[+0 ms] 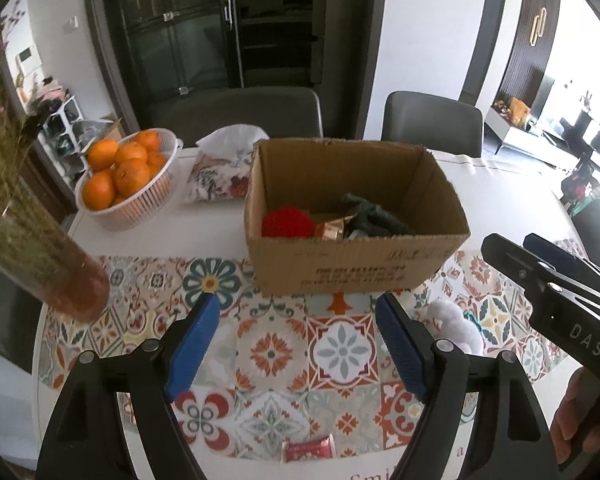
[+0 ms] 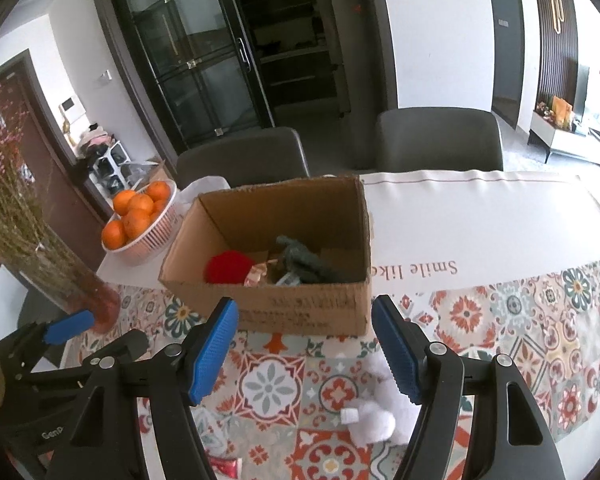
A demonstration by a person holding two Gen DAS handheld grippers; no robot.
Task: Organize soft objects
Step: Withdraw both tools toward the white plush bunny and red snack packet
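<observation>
An open cardboard box (image 1: 340,272) (image 2: 300,312) stands on the patterned tablecloth. Inside it lie a red knitted piece (image 1: 286,222) (image 2: 228,266), a dark green plush (image 1: 376,216) (image 2: 308,266) and a shiny copper wrapper (image 1: 332,230). A white plush toy (image 1: 456,326) (image 2: 380,414) lies on the cloth in front of the box's right corner. My left gripper (image 1: 296,342) hovers open before the box, with only cloth between its blue pads. My right gripper (image 2: 304,354) is open too, and the white plush sits low beside its right finger (image 2: 396,354), partly hidden by it.
A white basket of oranges (image 1: 128,184) (image 2: 140,220) and a floral tissue pouch (image 1: 216,176) sit left of the box. A glass vase of dried stems (image 1: 40,256) (image 2: 60,280) stands at the left. A red wrapper (image 1: 308,448) lies near the front edge. Two grey chairs stand behind the table.
</observation>
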